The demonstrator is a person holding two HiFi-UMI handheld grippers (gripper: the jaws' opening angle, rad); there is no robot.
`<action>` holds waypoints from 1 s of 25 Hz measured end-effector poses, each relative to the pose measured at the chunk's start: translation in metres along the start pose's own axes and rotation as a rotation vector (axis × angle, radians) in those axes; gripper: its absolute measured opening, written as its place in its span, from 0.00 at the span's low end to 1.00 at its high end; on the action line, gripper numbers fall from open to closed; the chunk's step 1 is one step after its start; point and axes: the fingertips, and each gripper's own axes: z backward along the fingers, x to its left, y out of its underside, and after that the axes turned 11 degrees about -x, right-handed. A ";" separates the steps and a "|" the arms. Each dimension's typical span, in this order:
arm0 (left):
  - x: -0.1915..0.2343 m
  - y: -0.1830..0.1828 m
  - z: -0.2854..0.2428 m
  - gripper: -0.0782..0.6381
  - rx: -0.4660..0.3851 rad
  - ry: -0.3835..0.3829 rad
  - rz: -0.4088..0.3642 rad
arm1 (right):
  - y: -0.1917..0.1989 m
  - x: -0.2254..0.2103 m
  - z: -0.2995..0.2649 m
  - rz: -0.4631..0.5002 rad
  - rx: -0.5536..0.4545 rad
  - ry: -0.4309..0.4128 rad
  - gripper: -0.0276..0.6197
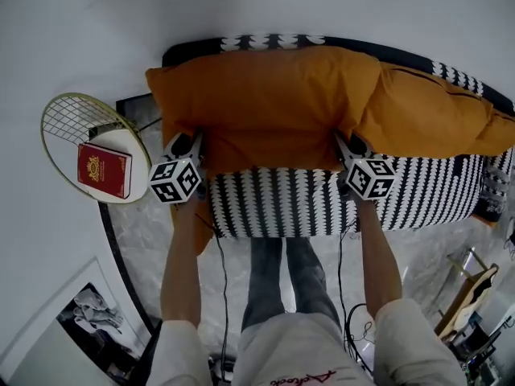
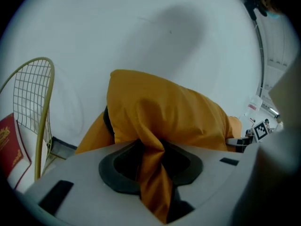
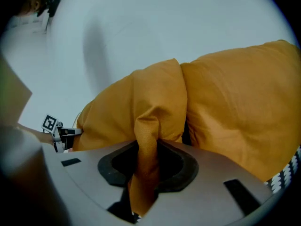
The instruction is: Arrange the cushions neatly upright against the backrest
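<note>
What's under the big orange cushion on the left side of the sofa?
The sofa's black-and-white patterned seat shows below the orange cushion. The seat farther back and most of the backrest are covered by it, so anything lying there can't be seen.

Counts, mostly from the head view:
- Orange cushions: 2. The big cushion [image 1: 265,103] is mid-sofa and the second cushion [image 1: 438,115] is at the picture's right end.
- Sofa [image 1: 282,203] with black-and-white patterned cover: 1.
- Handheld grippers: 2, the left gripper [image 1: 185,143] and the right gripper [image 1: 352,145].
- Round side table [image 1: 71,117] with gold wire rim: 1.
- Red book [image 1: 104,170]: 1.
- Black-and-white print [image 1: 95,308] at lower left: 1.
- Person: 1, with two forearms and two legs in view.
- Clutter at lower right: too small to count.
</note>
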 end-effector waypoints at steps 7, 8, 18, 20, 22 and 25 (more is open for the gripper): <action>0.022 0.067 -0.033 0.30 0.194 -0.027 0.065 | 0.030 -0.030 -0.033 0.070 0.099 0.036 0.25; 0.026 0.064 -0.039 0.30 0.185 -0.037 0.069 | 0.031 -0.029 -0.038 0.068 0.100 0.029 0.25; 0.037 0.065 -0.050 0.37 0.212 -0.047 0.038 | 0.040 -0.036 -0.052 0.105 0.114 0.063 0.34; 0.038 0.066 -0.044 0.38 0.193 -0.085 0.041 | 0.040 -0.036 -0.047 0.117 0.110 0.068 0.36; 0.039 0.066 -0.037 0.40 0.180 -0.111 0.035 | 0.038 -0.035 -0.040 0.135 0.106 0.075 0.40; 0.038 0.065 -0.018 0.44 0.146 -0.127 0.035 | 0.033 -0.034 -0.021 0.162 0.081 0.095 0.49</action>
